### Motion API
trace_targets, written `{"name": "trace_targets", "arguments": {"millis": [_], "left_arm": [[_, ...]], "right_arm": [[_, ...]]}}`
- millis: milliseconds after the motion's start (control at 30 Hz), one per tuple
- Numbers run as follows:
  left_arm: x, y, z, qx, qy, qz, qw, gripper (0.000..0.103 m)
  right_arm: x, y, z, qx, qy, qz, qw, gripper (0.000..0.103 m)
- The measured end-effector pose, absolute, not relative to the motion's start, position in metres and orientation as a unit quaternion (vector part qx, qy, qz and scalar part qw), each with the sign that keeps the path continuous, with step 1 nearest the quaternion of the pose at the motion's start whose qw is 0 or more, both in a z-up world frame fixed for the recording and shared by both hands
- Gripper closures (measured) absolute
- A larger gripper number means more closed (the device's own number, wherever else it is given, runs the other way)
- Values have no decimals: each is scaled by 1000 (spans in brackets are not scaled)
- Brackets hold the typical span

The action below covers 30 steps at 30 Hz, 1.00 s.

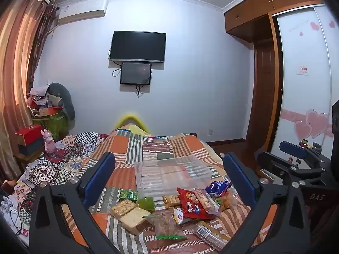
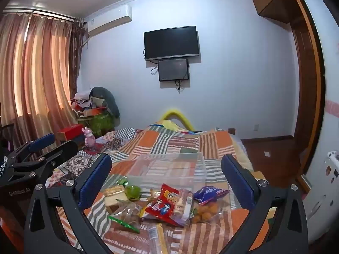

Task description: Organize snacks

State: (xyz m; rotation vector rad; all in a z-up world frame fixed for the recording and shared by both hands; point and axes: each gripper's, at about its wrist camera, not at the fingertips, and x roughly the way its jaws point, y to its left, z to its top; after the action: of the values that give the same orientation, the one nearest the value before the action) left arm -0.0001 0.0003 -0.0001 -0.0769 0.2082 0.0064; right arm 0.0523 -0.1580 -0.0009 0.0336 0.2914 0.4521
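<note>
From left wrist, my left hand-held gripper (image 1: 169, 182) spread wide and holding nothing, over snacks (image 1: 180, 209) piled on the bed (image 1: 135, 146), clear box (image 1: 169, 175) just behind them, from right wrist, my right hand-held gripper (image 2: 166, 180) also spread, empty, red packet (image 2: 164, 204) in the pile middle.

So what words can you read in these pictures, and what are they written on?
"DAS": on the black body of the right gripper, seen from the left wrist.
"GenRobot.AI", faint: on the black body of the left gripper, seen from the right wrist.
Red cartoon snack packet, blue crinkly bag, barcode wrapper, wardrobe door sticker: print too blurred to read.
</note>
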Motion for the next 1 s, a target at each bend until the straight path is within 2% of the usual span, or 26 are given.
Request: {"name": "trace_targets", "arguments": {"millis": [1000], "left_arm": [[-1,-3,-2,-25,101,6,995,0]], "right_arm": [[49,-158,3,24,138,225,964,0]]}}
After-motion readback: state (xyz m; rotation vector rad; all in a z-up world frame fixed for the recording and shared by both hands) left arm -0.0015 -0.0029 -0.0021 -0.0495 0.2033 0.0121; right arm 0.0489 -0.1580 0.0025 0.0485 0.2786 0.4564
